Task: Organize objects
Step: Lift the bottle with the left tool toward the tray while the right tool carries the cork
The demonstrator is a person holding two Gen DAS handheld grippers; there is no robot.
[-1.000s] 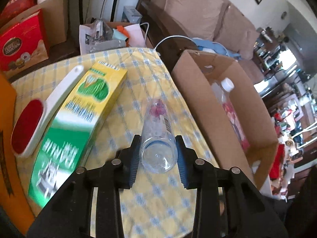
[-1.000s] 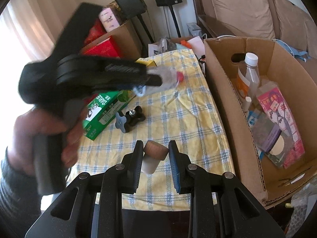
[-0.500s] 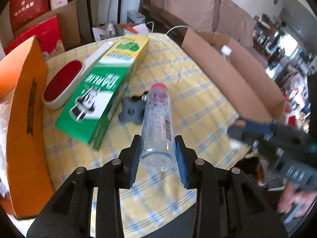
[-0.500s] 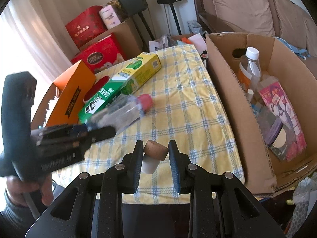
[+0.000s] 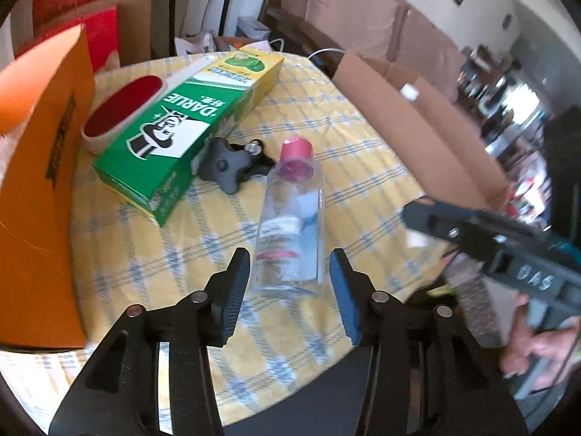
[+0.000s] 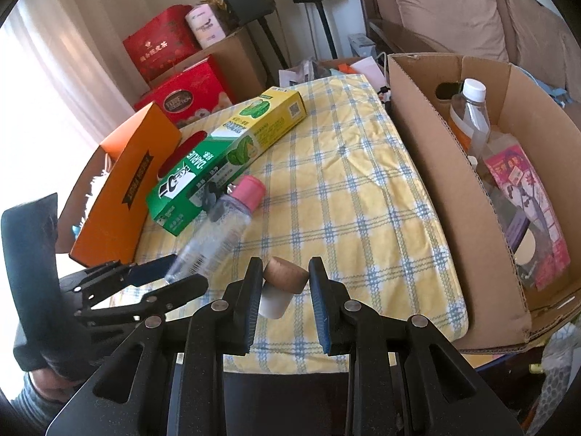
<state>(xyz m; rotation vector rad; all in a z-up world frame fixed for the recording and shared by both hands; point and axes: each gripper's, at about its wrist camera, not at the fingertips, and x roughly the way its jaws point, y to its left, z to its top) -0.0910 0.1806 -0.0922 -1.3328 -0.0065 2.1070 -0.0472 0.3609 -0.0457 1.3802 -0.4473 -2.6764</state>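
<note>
On the checked bench (image 5: 363,167), we see the left hand-held gripper (image 5: 290,279) opening around the clear pink-capped plastic bottle (image 5: 290,218), pads apart from it; at 3 o'clock, the right hand-held gripper (image 6: 285,290) clamps a small cork-topped white jar (image 6: 281,287).

Both views are wide fisheyes, each set just behind its own two fingers and tilted steeply down at the checked tablecloth (image 5: 363,167). The left wrist view sits close over the near table edge, facing across it toward the sofa (image 5: 363,18); its right side is blurred, so what looks like the right gripper (image 5: 421,214) is hard to make out. The right wrist view looks from the same near edge, slightly farther right, taking in the cardboard box (image 6: 428,138). Both share the clear bottle (image 5: 290,218) and green carton (image 6: 232,145).
</note>
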